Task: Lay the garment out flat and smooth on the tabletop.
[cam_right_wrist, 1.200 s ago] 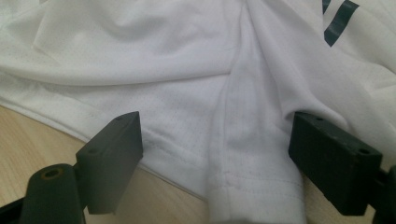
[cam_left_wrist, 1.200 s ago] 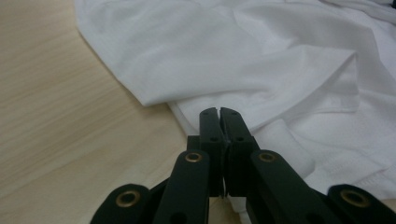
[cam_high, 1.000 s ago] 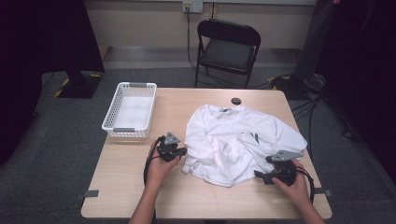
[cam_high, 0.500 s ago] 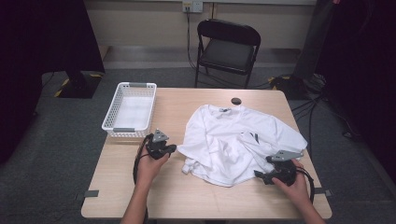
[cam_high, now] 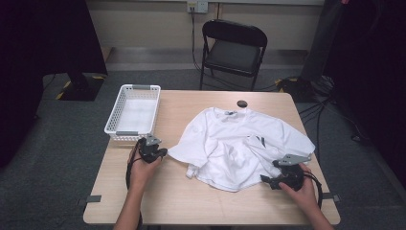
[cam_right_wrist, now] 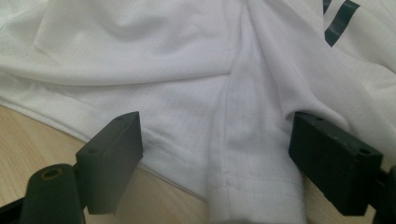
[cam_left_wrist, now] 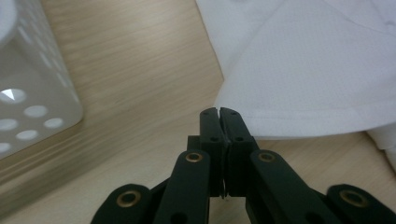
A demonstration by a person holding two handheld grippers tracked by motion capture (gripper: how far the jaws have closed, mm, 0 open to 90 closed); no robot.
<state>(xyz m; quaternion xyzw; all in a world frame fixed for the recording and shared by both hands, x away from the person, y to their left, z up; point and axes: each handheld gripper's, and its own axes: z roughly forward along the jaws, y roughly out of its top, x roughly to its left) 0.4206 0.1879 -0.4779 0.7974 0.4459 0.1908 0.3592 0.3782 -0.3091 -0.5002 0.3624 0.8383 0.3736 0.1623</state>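
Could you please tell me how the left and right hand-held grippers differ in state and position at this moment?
The left hand-held gripper has its jaws shut, while the right hand-held gripper is wide open. The left one's tips sit at the sleeve corner of the white T-shirt, beside the white basket; the right one straddles the shirt's bottom hem. Both sit low over the wooden table.

A pale wood tabletop [cam_high: 191, 201] stands on grey carpet [cam_high: 57, 158]. Beyond its far edge a black folding chair [cam_high: 232, 50] faces the table, in front of a cream wall [cam_high: 143, 19] with a power outlet [cam_high: 197, 5] and a cord hanging down. Dark curtains [cam_high: 43, 38] close both sides. Cables [cam_high: 325, 103] trail across the floor at right, and yellow-black tape [cam_high: 64, 91] marks the left.
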